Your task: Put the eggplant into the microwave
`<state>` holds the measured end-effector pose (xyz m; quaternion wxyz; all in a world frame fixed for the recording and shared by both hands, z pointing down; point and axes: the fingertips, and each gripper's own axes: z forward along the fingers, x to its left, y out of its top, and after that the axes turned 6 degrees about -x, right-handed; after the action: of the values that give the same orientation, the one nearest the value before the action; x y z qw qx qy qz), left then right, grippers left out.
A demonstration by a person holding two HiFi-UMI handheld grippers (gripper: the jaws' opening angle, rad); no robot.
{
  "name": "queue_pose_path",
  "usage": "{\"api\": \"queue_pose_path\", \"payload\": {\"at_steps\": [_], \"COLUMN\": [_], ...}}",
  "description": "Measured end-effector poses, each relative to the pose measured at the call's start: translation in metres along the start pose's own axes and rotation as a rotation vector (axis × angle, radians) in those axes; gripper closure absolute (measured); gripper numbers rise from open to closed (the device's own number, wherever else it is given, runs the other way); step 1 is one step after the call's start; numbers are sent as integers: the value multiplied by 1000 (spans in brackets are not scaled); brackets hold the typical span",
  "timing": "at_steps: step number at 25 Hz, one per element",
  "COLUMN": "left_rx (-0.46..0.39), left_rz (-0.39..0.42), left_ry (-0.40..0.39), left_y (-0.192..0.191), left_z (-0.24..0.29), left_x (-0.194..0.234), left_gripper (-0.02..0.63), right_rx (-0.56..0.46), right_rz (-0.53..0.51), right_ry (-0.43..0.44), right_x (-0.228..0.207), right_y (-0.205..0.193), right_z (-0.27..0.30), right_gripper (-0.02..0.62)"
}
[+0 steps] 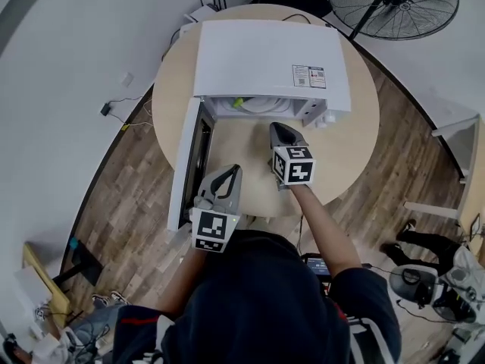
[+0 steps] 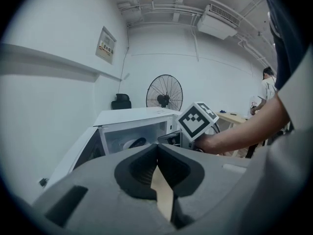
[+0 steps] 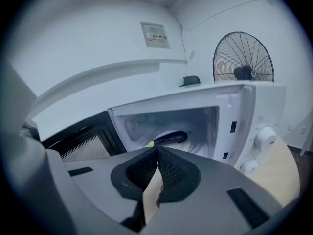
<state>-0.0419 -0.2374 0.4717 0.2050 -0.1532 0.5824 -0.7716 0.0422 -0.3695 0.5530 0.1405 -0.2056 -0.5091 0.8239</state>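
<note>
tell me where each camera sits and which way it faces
Head view: on the person's head, looking down at the open microwave on the table; left hand-held gripper, right hand-held gripper and both forearms show.
Left gripper view: on the left hand-held gripper, facing the microwave; its shut jaws and the right forearm show.
Right gripper view: on the right hand-held gripper, looking into the cavity at the eggplant; its shut jaws show.
Shared by both gripper views: microwave, fan.

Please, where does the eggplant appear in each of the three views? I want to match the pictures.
Head view: the eggplant is mostly hidden under the microwave top; only a green tip shows at the opening.
Left gripper view: dark eggplant inside the cavity, left of centre.
Right gripper view: eggplant inside the cavity, near centre.
Shared landmark: the fan beyond the microwave.
</note>
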Motion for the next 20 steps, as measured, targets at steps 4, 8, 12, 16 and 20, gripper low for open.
{"api": "queue_pose_path", "payload": {"at_steps": [4,8,12,16,20], "left_rx": [-31,-56,-83,-100,-112], "left_rz": [18,29,32,39,46], "left_ry": [6,23,42,51,58], "left_y": [12,22,31,38,46], "left_z": [-3,-6,-14,-18,-21], "left_x": [0,3,6,8,10], "left_gripper": [592,592,592,592,592], "right_rx": [-69,-140,-200,-250,-290], "right_rz": [-2,-5,-47,-75,-88], "right_ry": [26,43,53,64,72], "right_x": [12,19,30,41,48], "right_y": [28,56,79,94,103], "right_z": [-30,-59,-88,-110,-128], "right_gripper": [583,583,583,583,583]}}
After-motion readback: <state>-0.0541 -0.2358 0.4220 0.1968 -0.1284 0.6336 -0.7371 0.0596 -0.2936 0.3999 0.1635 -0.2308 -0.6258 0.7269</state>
